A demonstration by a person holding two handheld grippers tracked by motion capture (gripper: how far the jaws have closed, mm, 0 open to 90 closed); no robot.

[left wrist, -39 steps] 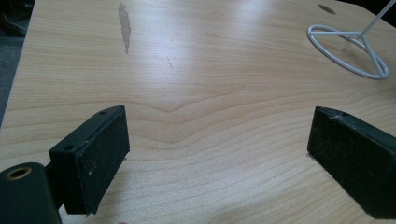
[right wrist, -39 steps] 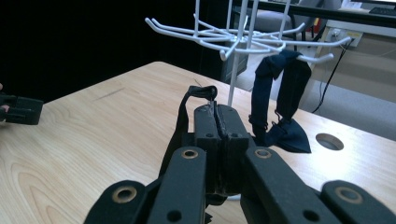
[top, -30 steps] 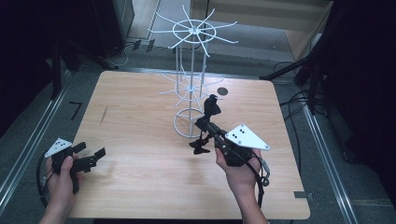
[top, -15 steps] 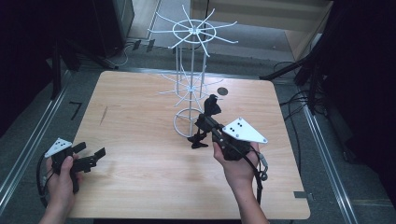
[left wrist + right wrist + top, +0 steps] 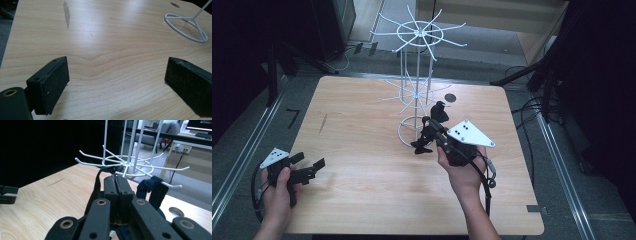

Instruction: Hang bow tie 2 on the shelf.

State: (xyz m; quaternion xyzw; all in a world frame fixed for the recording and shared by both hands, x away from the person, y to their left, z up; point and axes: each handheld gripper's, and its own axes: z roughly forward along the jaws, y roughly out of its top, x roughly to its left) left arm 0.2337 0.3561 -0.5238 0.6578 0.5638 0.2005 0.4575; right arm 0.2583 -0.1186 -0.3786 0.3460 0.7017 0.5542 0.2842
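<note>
under the white rack [image 5: 417, 90], the right gripper [image 5: 117, 185] clamps a black strap [image 5: 96, 187] running upright.

Overhead plus two close claw-mounted views

The right gripper [image 5: 116, 181], jaws closed, pinches a thin black strap [image 5: 97, 182] beneath the white wire hook rack [image 5: 130, 165]; a dark blue cloth loop [image 5: 152, 187] hangs on one prong.

In the right gripper view the closed jaws cover most of the dark strap [image 5: 98, 185] pinched between them; what the item is cannot be told. A second dark item [image 5: 153, 188] on a prong of the white wire rack [image 5: 130, 165] is partly hidden behind the right gripper [image 5: 117, 185]. The rack's top runs past the upper edge.
</note>
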